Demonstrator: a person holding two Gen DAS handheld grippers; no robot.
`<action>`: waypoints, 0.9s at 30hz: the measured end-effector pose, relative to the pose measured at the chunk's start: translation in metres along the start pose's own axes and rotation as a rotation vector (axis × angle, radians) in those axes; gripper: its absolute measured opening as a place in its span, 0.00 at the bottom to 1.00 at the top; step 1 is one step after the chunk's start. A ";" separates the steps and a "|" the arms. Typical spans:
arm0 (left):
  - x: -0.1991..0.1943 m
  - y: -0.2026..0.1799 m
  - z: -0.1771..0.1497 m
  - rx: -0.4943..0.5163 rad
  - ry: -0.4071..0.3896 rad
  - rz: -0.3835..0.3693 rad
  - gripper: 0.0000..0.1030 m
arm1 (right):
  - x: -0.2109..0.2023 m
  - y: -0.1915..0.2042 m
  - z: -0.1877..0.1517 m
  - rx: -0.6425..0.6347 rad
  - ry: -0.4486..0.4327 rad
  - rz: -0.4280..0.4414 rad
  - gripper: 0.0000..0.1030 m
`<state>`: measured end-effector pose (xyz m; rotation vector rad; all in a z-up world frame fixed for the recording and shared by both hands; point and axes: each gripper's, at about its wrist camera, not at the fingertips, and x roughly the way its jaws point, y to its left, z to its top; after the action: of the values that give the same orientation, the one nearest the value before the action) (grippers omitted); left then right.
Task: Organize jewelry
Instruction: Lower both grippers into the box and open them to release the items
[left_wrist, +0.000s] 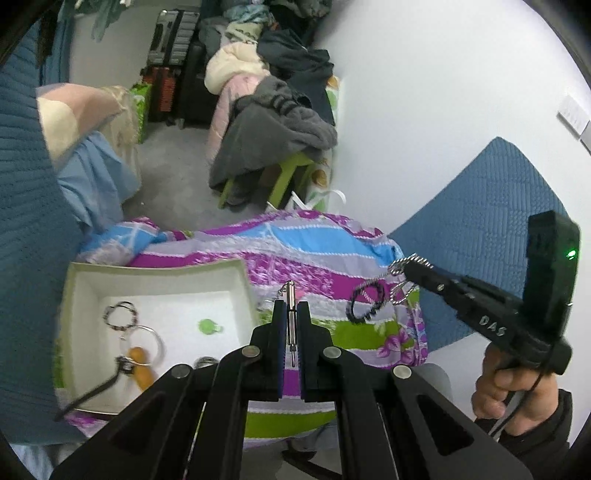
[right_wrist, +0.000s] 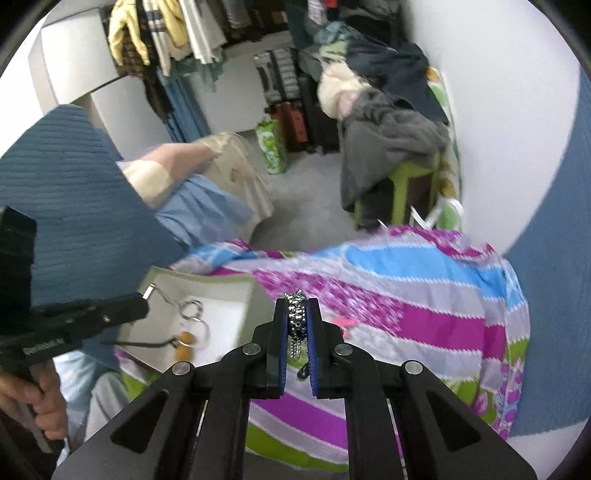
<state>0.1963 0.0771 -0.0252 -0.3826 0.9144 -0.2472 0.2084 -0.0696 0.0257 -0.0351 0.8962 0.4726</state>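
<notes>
My left gripper (left_wrist: 291, 310) is shut on a slim silver bar pendant (left_wrist: 291, 310) with a fine chain, held above the patterned cloth just right of the white box (left_wrist: 159, 273). The box holds a beaded ring (left_wrist: 120, 314), a silver hoop (left_wrist: 147, 341), an amber bead on a black cord (left_wrist: 140, 363) and a green piece (left_wrist: 207, 326). My right gripper (right_wrist: 298, 314) is shut on a silver beaded chain (right_wrist: 297, 317); in the left wrist view the chain (left_wrist: 402, 264) hangs from it, and a dark beaded bracelet (left_wrist: 364, 301) is below it.
The box lies on a purple, blue and green patterned cloth (left_wrist: 314, 243). Blue textured pillows (left_wrist: 476, 229) sit at both sides. Behind are a green stool piled with clothes (left_wrist: 273, 125), suitcases (left_wrist: 173, 66) and a white wall (left_wrist: 443, 92).
</notes>
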 end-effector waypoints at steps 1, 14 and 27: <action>-0.005 0.006 0.001 -0.003 -0.005 0.008 0.03 | 0.000 0.007 0.004 -0.006 -0.006 0.010 0.07; -0.019 0.072 -0.014 -0.024 0.005 0.084 0.03 | 0.048 0.090 -0.001 -0.076 0.060 0.087 0.07; 0.016 0.118 -0.053 -0.070 0.093 0.115 0.03 | 0.113 0.101 -0.060 -0.031 0.213 0.078 0.07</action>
<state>0.1686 0.1661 -0.1161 -0.3843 1.0347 -0.1287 0.1820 0.0509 -0.0812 -0.0806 1.1020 0.5630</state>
